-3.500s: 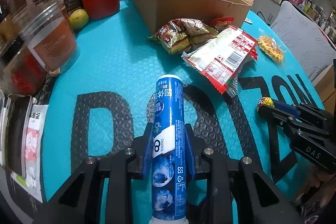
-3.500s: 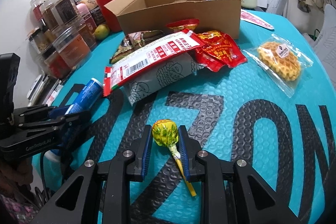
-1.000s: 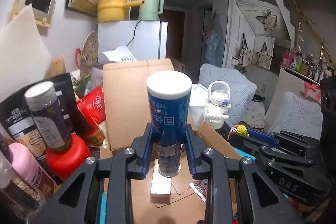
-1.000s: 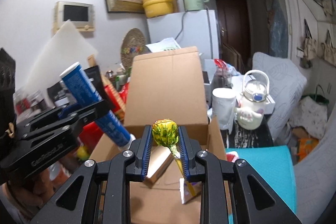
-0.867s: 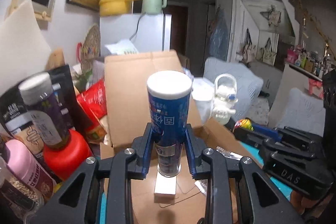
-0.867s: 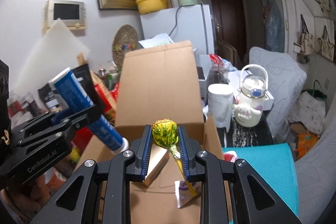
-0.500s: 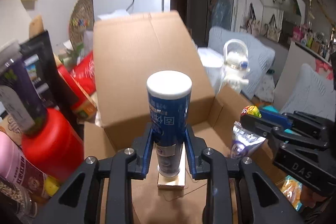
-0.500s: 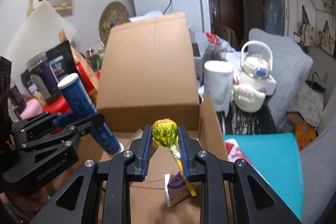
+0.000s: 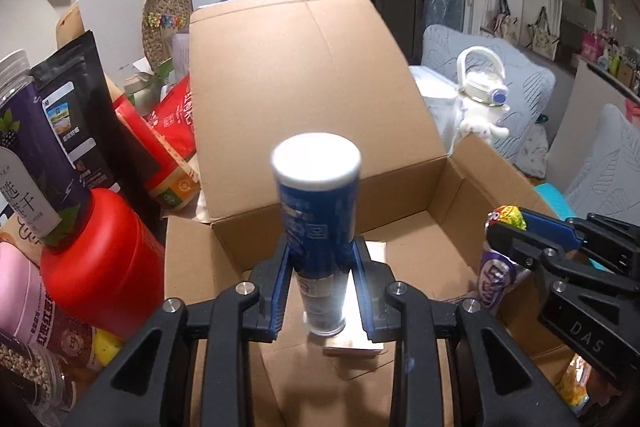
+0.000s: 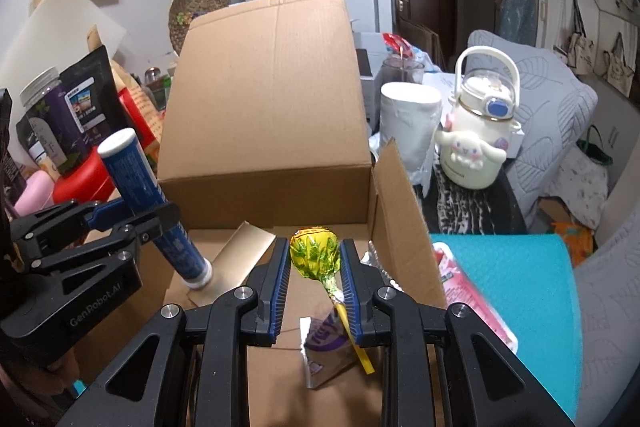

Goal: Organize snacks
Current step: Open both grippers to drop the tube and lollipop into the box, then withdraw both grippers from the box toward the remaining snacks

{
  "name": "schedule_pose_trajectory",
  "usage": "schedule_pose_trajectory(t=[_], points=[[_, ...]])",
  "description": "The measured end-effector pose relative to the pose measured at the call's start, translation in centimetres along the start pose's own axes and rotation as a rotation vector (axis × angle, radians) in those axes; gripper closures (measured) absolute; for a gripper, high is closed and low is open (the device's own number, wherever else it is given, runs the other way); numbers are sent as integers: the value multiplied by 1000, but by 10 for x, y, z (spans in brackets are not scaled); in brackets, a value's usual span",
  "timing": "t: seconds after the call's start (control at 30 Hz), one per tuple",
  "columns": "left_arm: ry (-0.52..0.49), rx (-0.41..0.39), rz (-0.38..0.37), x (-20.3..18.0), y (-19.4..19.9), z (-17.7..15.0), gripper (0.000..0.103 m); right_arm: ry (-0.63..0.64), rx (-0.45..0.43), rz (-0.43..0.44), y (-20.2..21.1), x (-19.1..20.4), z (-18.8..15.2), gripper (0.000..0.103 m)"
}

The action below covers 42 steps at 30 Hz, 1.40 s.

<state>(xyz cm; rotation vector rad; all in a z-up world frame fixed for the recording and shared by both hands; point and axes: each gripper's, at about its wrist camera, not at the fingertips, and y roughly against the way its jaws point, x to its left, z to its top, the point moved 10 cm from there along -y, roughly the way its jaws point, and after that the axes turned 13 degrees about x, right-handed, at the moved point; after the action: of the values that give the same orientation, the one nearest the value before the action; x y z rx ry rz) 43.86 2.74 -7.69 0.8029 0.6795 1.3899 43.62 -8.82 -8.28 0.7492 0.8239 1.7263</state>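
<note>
My left gripper [image 9: 320, 269] is shut on a blue tube with a white cap [image 9: 316, 211], held upright over the open cardboard box [image 9: 404, 163]. From the right wrist view the same blue tube [image 10: 138, 187] slants down into the box's left side, its lower end near the floor. A yellow-green wrapped lollipop [image 10: 315, 249] sits clamped in my right gripper [image 10: 314, 267], stick pointing down, above the box's right half [image 10: 396, 211]. On the box floor lie a silver flat pack [image 9: 362, 315] and a purple foil packet [image 10: 322, 343].
A red canister [image 9: 100, 251], jars and dark snack bags [image 9: 68, 115] crowd the left of the box. A white cartoon kettle [image 10: 478, 135] and a white cup [image 10: 408, 119] stand behind on the right. Teal table mat [image 10: 520, 291] shows right of the box.
Both grippers have sunk toward the box and tilted down; the box now fills more of each view. The tube and the lollipop stay gripped.
</note>
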Motion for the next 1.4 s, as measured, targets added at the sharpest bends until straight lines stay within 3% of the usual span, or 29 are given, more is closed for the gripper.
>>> schedule_pose_trajectory(t=[0.03,0.13,0.27,0.33,0.87,1.4], points=[[3,18,9,1,-3,-1,74,-3,4,-4,-1,-1,0,77],[16,63,18,4,-12,-4,68,-13,8,-13,-1,-3,-1,60],[25,69,37,7,-13,-5,41,-20,5,-17,2,-5,-1,60],[27,55,51,8,-9,-4,37,-21,-1,-20,5,-6,-1,60],[29,-41,14,8,47,3,37,24,-107,-12,65,11,-1,60],[14,-180,-23,-2,152,-23,37,62,-241,-18,162,37,-31,60]])
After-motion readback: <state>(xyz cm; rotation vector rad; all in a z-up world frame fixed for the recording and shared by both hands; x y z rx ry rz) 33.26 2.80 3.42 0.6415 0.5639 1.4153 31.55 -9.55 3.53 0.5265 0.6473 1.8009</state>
